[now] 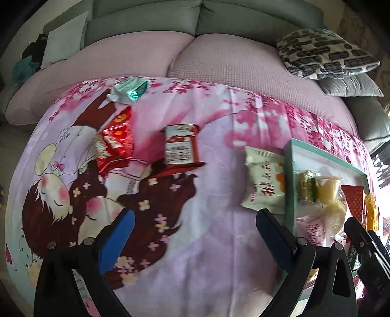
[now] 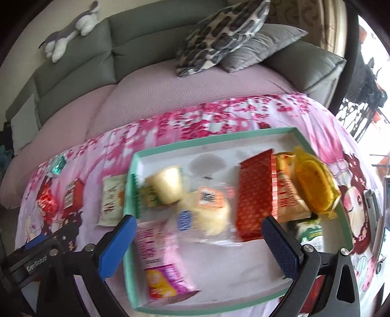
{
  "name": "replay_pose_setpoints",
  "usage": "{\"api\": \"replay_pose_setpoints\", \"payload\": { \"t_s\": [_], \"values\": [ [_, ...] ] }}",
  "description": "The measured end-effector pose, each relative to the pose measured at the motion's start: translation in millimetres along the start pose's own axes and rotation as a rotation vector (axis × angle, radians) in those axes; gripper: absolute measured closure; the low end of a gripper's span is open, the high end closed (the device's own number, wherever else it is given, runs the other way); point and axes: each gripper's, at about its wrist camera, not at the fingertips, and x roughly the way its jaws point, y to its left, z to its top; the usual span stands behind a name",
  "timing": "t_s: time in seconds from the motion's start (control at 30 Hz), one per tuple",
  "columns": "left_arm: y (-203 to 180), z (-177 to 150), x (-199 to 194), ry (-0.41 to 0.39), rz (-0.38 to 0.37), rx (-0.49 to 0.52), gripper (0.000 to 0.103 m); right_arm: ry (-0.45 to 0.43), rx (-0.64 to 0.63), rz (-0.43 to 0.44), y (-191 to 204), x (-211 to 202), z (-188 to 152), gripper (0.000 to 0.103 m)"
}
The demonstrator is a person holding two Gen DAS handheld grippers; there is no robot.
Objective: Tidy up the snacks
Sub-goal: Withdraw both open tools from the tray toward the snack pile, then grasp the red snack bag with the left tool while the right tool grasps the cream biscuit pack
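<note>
Living room, grey-green sofa point(image 1: 146, 22) behind with a patterned cushion point(image 1: 324, 53); in front, a tabletop under a pink cartoon-print cloth point(image 1: 195, 219). We see a shallow teal-rimmed tray point(image 2: 209, 140) on the right side of the cloth, already holding a pudding cup point(image 2: 167, 185), a red patterned packet point(image 2: 256, 192), a yellow packet point(image 2: 314, 185), a pink wrapper point(image 2: 156, 256) and a few more. Loose on the cloth, outside the tray: a white snack packet point(image 1: 264, 180) lying just beside the tray's left rim, a red-and-white pouch point(image 1: 180, 147) near the middle, a red foil packet point(image 1: 114, 139) further left, and a green foil packet point(image 1: 128, 89) at the far edge. Left tool point(image 1: 195, 234) hovers over bare cloth, jaws spread wide, nothing in them. Right tool point(image 2: 198, 235) hangs over the tray, likewise spread and empty. We judge the loose packets light, soft and crinkly, with slick film that may slide between the pads. The white one looks puffed; best pinched across its flat sealed end, gently, since contents may crush. The pouch seems stiffer; take it across the narrow width.
</note>
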Motion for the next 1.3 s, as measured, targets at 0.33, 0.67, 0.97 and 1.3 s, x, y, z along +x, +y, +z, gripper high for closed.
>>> {"api": "replay_pose_setpoints", "payload": {
  "t_s": [0.33, 0.67, 0.97, 1.3],
  "values": [
    [52.8, 7.2, -1.7, -0.005, 0.005, -0.104, 0.003, 0.022, -0.111, 0.06, 62.9, 8.3, -17.4, 0.0],
    [90.4, 14.9, 2.3, 0.004, -0.012, -0.162, 0.003, 0.023, -0.184, 0.069, 95.8, 17.0, -29.4, 0.0],
    [120.3, 22.3, 6.7, 0.008, -0.012, -0.225, 0.003, 0.021, -0.212, 0.074, 109.2, 22.7, -32.8, 0.003],
    [133.9, 49.8, 10.1, -0.046, 0.003, -0.228, 0.003, 0.008, -0.133, 0.157, 102.6, 23.5, -14.8, 0.022]
  ]
}}
